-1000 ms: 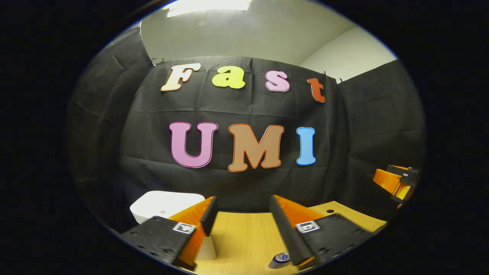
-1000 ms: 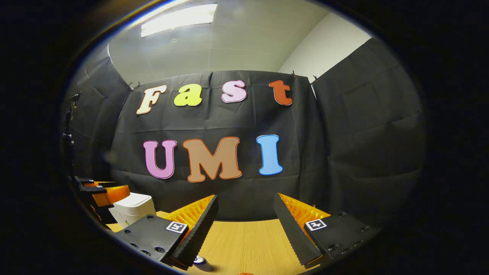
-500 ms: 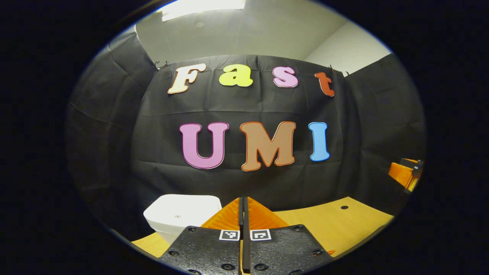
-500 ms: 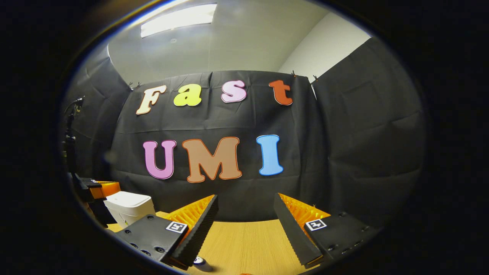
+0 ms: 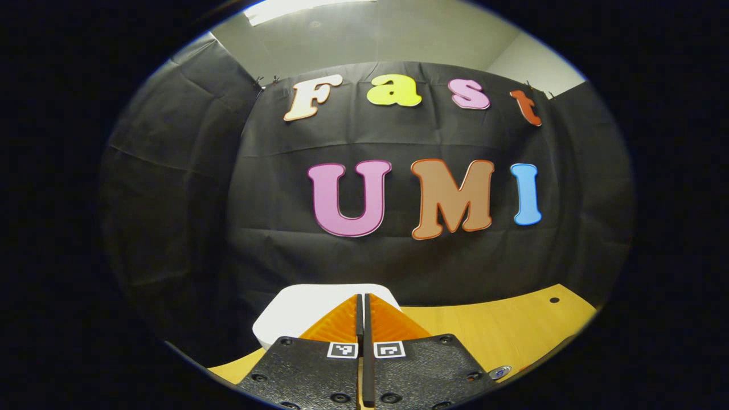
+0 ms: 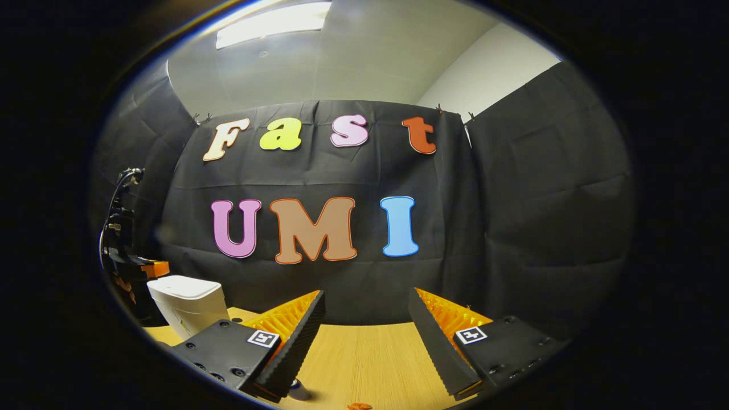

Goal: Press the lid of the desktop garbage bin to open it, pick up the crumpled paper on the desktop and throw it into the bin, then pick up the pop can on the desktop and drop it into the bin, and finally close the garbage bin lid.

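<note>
Left gripper (image 5: 362,299) pinched closed before the white bin (image 5: 302,310).
Right gripper (image 6: 365,310) gapes wide, empty, over the wooden table (image 6: 370,359), lower centre.

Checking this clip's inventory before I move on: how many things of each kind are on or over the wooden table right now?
Two-finger grippers: 2 (left gripper, shut and empty; right gripper, open)
White plastic desktop bin, lid down: 1
Silver-topped pop can: 1
Total: 4
</note>
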`<state>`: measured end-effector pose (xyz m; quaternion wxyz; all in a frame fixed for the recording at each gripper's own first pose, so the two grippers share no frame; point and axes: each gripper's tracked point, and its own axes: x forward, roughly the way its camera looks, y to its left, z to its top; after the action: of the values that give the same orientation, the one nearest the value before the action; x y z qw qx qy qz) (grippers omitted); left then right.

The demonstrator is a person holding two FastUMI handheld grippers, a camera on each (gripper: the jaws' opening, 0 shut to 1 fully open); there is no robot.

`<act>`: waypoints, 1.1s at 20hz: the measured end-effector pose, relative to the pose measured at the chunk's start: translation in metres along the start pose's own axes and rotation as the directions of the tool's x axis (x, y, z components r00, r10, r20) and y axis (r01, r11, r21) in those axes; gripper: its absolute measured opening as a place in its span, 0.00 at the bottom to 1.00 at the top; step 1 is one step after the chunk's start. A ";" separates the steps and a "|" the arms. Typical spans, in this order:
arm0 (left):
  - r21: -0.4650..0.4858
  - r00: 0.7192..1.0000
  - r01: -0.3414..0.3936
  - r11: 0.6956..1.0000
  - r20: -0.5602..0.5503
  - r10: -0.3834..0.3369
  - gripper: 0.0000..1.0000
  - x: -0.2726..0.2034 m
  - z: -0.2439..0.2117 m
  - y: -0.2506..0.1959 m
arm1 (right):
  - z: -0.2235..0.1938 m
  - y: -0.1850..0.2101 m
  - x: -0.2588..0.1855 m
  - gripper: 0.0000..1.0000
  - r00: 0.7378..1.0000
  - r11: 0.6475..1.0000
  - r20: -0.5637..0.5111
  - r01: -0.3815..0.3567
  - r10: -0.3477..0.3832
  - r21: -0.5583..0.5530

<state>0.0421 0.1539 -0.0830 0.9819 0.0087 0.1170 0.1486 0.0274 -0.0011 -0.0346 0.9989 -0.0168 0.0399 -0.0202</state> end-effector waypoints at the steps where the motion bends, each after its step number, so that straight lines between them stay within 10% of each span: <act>1: -0.010 1.000 -0.006 1.000 -0.020 0.006 0.00 0.006 -0.008 0.005 | -0.001 -0.001 -0.001 0.96 1.000 1.000 -0.003 0.006 -0.006 -0.001; 7: -0.063 0.990 -0.059 0.996 -0.129 0.050 0.00 0.026 -0.056 0.031 | -0.009 -0.003 -0.004 0.96 0.999 0.999 -0.028 0.031 -0.031 -0.028; 22: 0.102 0.998 -0.011 0.995 0.063 0.004 0.00 0.007 -0.017 0.008 | -0.013 -0.003 0.011 0.96 0.998 1.000 -0.054 0.011 -0.010 0.019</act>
<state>0.0420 0.1637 -0.1003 0.9828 0.0642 0.0935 0.1458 0.0368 -0.0050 -0.0481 0.9974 -0.0070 0.0667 -0.0264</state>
